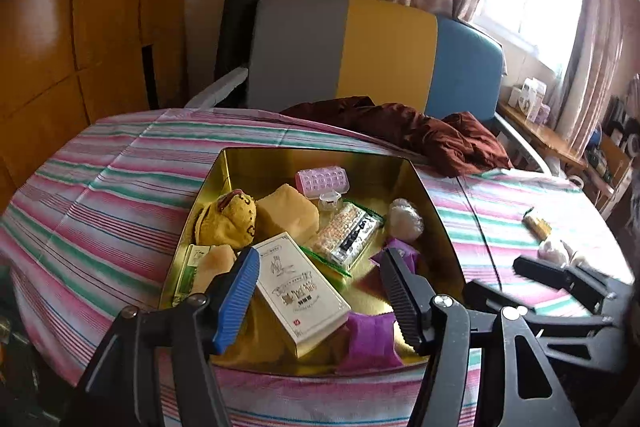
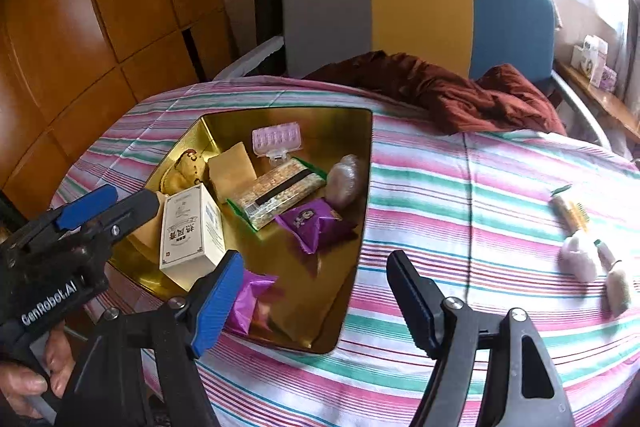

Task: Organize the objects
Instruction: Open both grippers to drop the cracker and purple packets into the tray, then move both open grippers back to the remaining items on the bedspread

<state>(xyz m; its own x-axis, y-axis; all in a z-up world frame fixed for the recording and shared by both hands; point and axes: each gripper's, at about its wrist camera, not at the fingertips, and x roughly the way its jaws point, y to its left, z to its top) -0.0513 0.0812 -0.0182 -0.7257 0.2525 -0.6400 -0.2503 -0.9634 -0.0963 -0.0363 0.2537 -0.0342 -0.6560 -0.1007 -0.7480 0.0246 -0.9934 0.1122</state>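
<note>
Both your tongs, L (image 1: 320, 291) and R (image 2: 316, 303), gape empty over the gold tin (image 2: 360, 227). Strays lie at 3 o'clock on the bed (image 2: 480, 187), prob. next pickups: snack bar (image 2: 570, 213), white pouches (image 2: 580, 259).

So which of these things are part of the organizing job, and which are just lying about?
Part of the job:
gold tin
white box inside it
purple packet inside it
snack bar on the striped cloth, outside the tin
white pouches beside that bar

Lying about:
brown garment
colour-block chair
boxes on the side shelf
</note>
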